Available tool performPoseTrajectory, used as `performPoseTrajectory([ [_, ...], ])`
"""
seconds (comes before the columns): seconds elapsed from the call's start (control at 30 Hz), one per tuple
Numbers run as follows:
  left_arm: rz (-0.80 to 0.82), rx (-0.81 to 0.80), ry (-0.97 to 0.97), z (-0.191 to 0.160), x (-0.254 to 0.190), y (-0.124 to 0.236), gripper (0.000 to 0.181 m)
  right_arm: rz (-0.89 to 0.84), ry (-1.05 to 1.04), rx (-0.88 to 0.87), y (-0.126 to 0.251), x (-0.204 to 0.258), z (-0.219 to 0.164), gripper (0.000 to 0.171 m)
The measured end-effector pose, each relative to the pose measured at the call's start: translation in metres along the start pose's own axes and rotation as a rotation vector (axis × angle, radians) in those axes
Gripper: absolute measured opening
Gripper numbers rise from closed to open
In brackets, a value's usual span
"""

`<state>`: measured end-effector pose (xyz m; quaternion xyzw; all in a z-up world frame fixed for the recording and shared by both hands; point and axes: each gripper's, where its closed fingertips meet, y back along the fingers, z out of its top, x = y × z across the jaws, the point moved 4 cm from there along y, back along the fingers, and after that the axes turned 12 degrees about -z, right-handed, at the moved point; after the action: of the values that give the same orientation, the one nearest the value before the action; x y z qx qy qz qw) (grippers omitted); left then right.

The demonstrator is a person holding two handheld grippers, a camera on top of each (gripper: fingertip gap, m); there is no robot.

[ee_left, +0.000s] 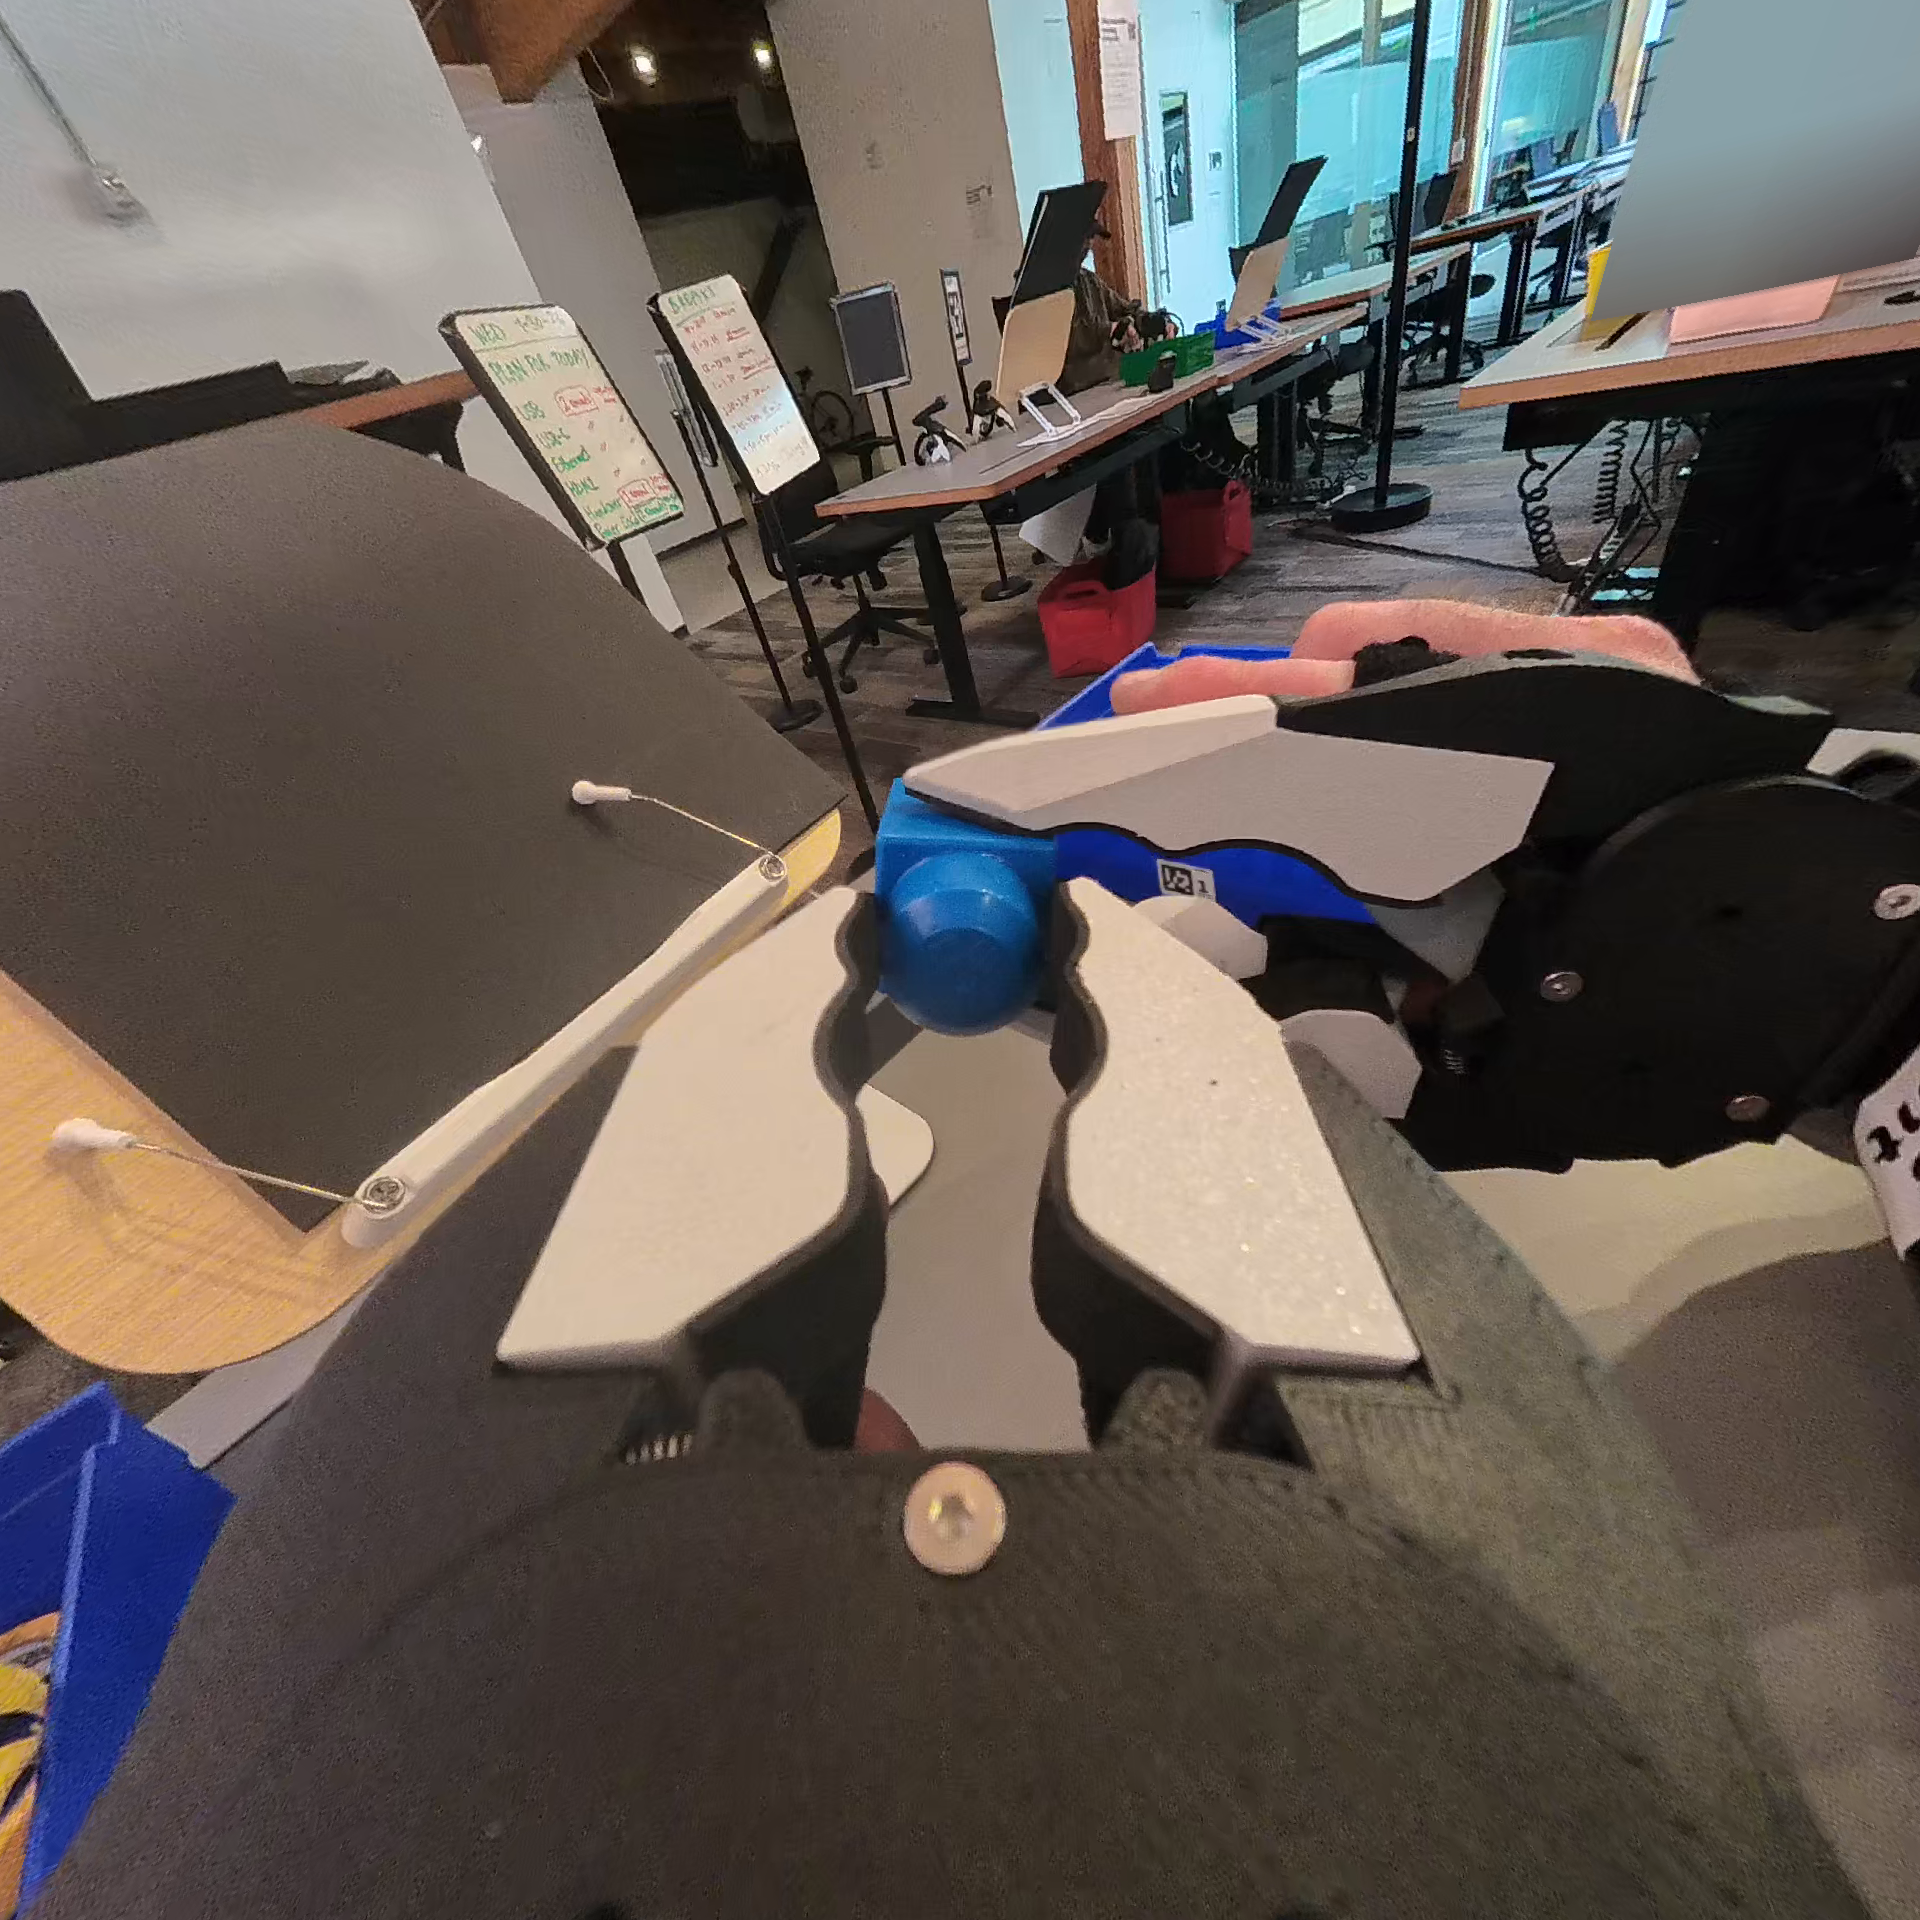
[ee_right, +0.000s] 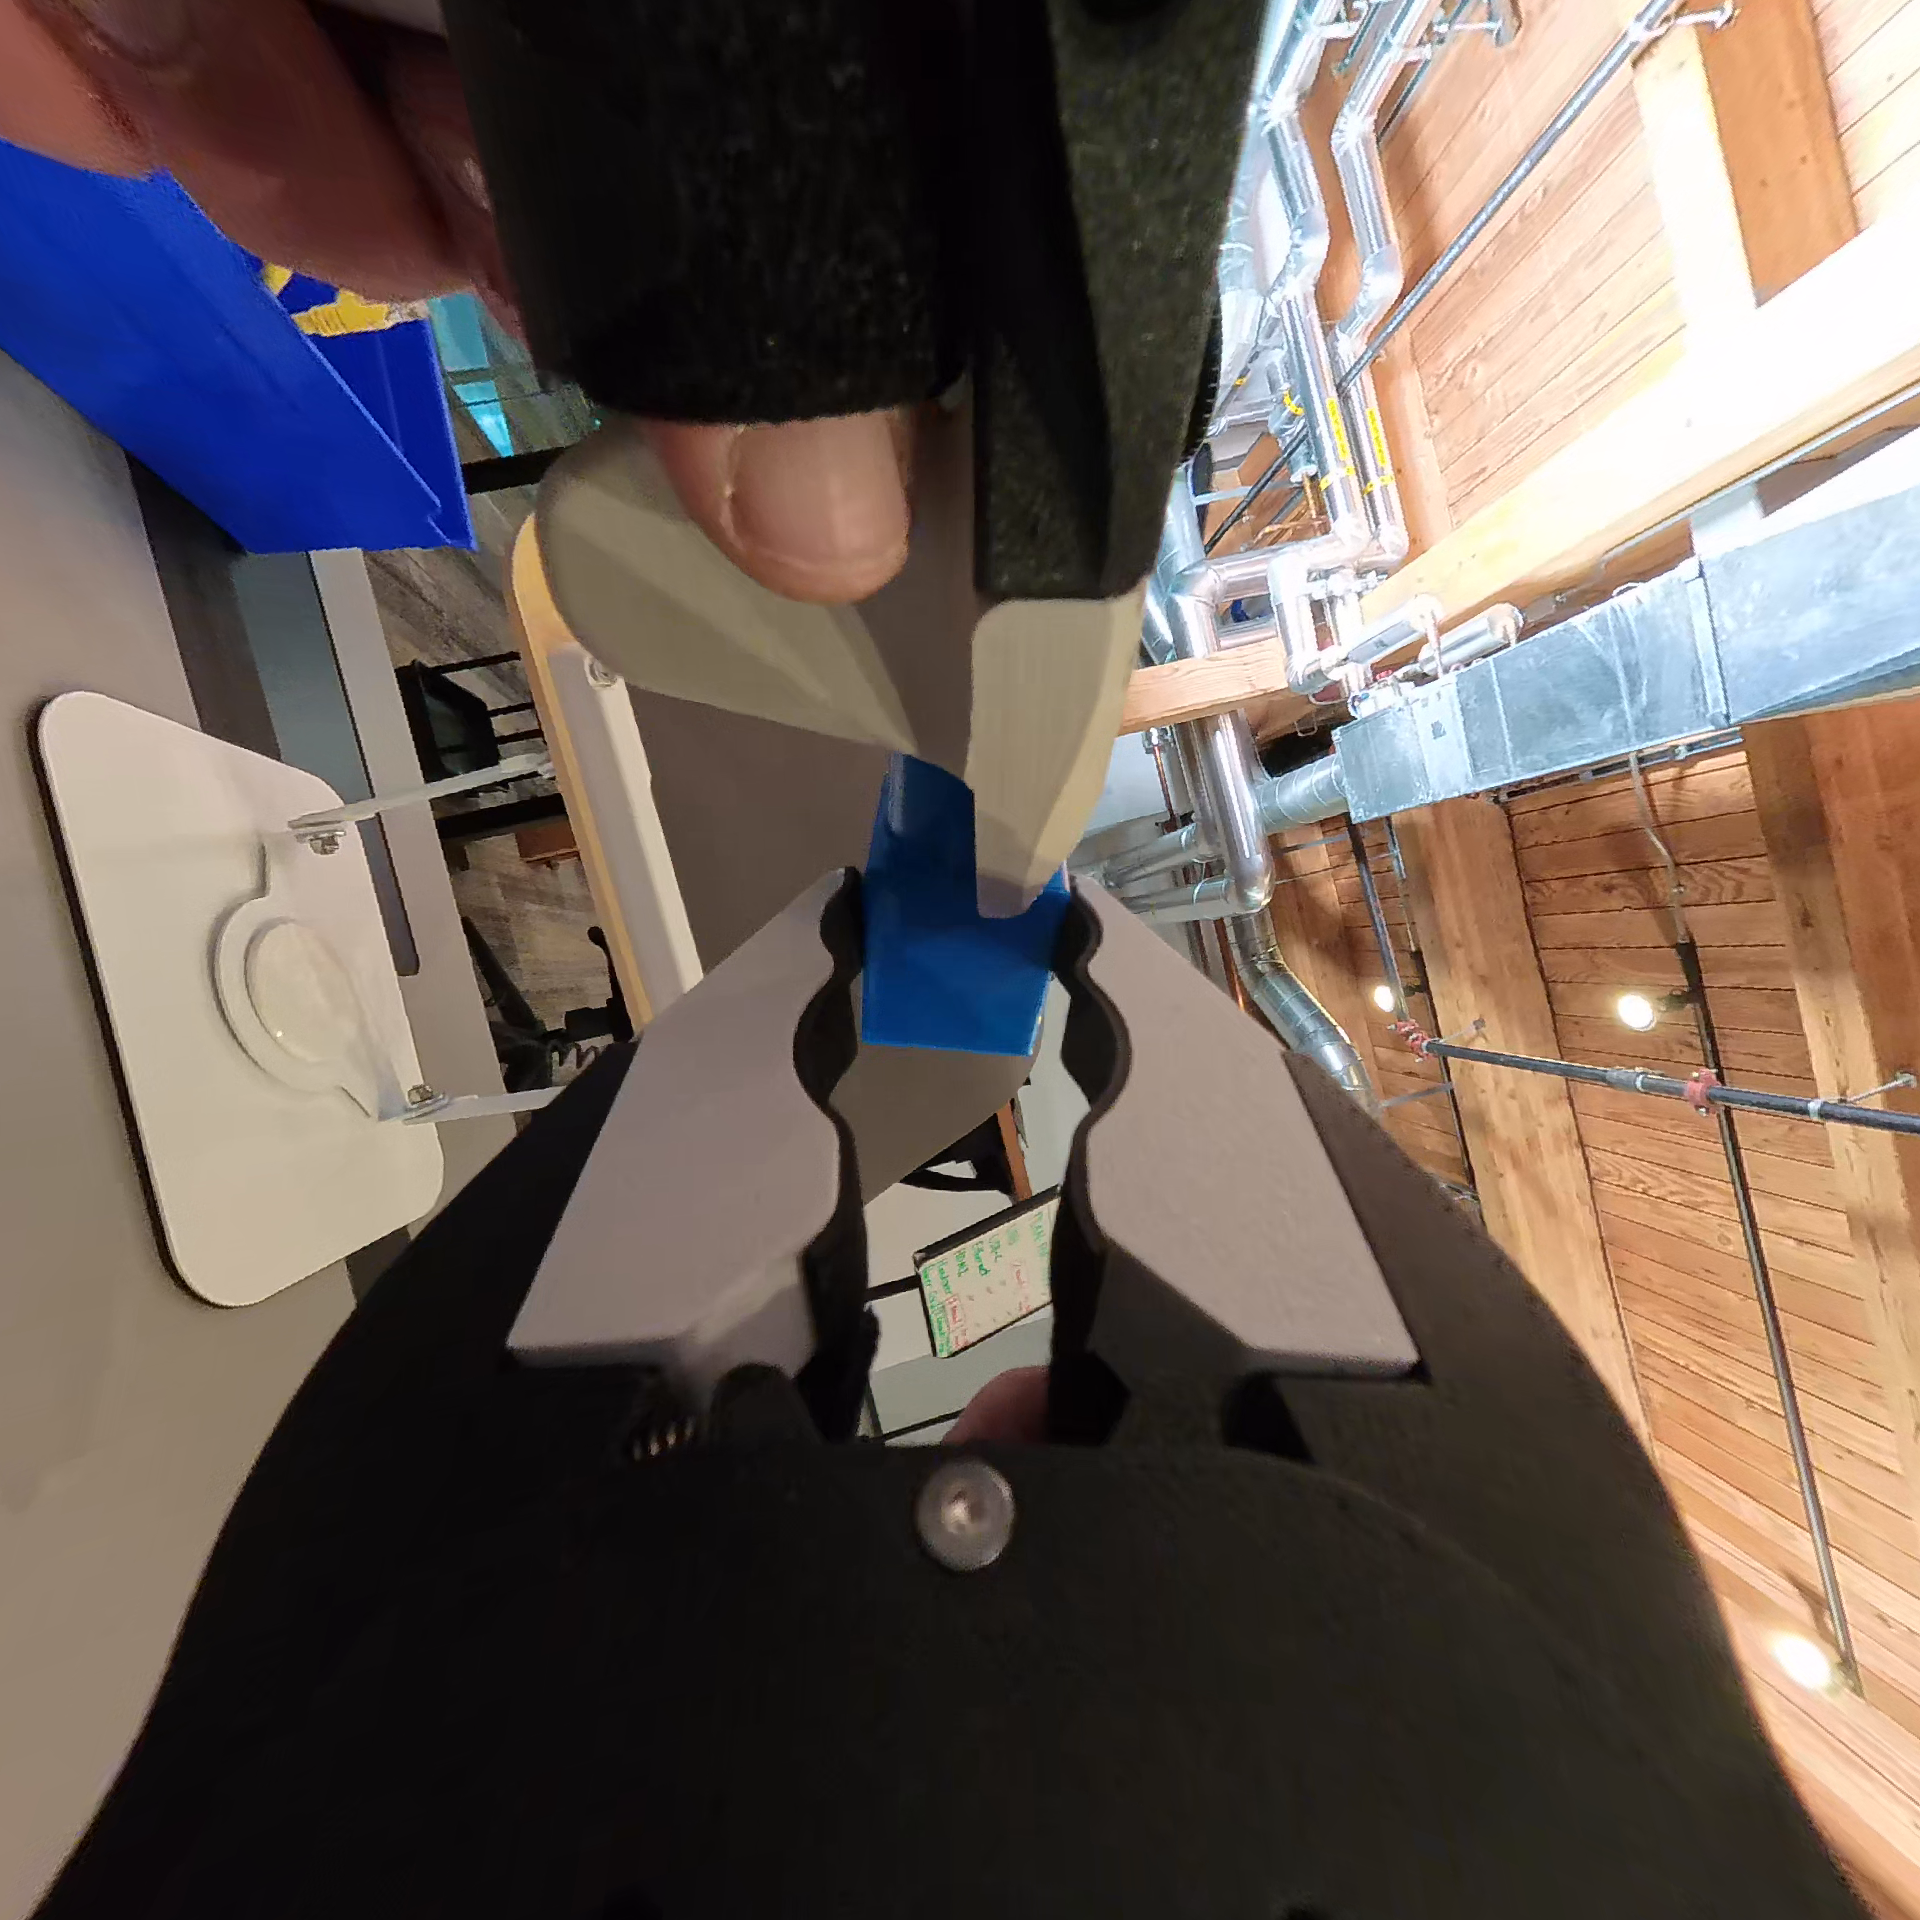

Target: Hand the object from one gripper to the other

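Closest to my left camera, the left gripper (ee_left: 961, 940) has its two grey fingers (ee_left: 717, 1122) part-way closed, their dark wavy pads pressing either side of the rounded knob end of the blue object (ee_left: 961, 951). That knob faces straight back at my left lens. Behind it sits a squarer blue block, and the rest of the body runs off to the right of my left fingers, so the long axis lies crosswise to them.

From that side the right gripper (ee_left: 977, 821) reaches in, nearly at a right angle to mine. One of its grey fingers lies along the top of the blue body, the other below it, so it clamps the same piece just behind the knob. A hand (ee_left: 1455, 644) sits above its black housing.

On my right camera, the right gripper (ee_right: 961, 956) is about as far closed, and its pads grip the flat sides of the blue object (ee_right: 951, 977), whose square end faces this lens. Its length runs away from the lens along these fingers. Beyond their tips the left gripper's pale fingers come down from above onto the far part of the object, with a thumb (ee_right: 800, 509) resting on one finger. Both grippers grip it at once, in mid-air, between their tips.
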<state>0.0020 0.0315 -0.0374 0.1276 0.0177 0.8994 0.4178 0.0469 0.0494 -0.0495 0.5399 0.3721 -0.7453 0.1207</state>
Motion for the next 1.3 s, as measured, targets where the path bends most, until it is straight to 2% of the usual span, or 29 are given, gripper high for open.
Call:
performPoseTrajectory([
  [0.1,0.017,0.0,-0.046,0.003,0.0,0.002,0.03,-0.002,-0.032,-0.021,0.001,-0.002,0.003,0.034],
  [0.2,0.061,0.021,-0.15,0.008,0.007,0.008,0.031,0.061,-0.149,-0.052,0.003,-0.005,0.006,0.051],
  [0.3,0.116,0.064,-0.409,0.019,0.012,0.018,0.031,0.208,-0.297,-0.083,0.005,-0.006,-0.001,0.059],
  [0.37,0.132,0.116,-0.635,0.026,0.009,0.024,0.03,0.367,-0.476,-0.08,0.007,-0.006,-0.01,0.068],
  [0.43,0.144,0.179,-0.854,0.032,0.003,0.026,0.03,0.52,-0.707,-0.131,0.012,-0.011,-0.014,0.068],
  [0.5,0.089,0.19,-1.068,0.035,-0.011,0.027,0.031,0.662,-0.945,-0.192,0.018,-0.018,-0.017,0.071],
  [0.67,0.0,0.182,-1.379,0.037,-0.041,0.023,0.031,0.959,-1.38,-0.392,0.035,-0.03,-0.015,0.078],
  [0.83,-0.134,0.156,-1.452,0.034,-0.069,0.017,0.031,1.114,-1.552,-0.607,0.051,-0.037,-0.003,0.076],
  [0.93,-0.176,0.159,-1.484,0.03,-0.08,0.012,0.031,1.157,-1.559,-0.701,0.06,-0.04,0.005,0.068],
  [1.0,-0.199,0.161,-1.486,0.027,-0.083,0.01,0.031,1.161,-1.565,-0.731,0.062,-0.043,0.008,0.063],
  [1.13,-0.206,0.15,-1.489,0.025,-0.087,0.01,0.031,1.158,-1.571,-0.726,0.06,-0.042,0.008,0.041],
  [1.3,-0.201,0.145,-1.477,0.025,-0.087,0.011,0.031,1.158,-1.556,-0.726,0.061,-0.041,0.006,0.038],
])
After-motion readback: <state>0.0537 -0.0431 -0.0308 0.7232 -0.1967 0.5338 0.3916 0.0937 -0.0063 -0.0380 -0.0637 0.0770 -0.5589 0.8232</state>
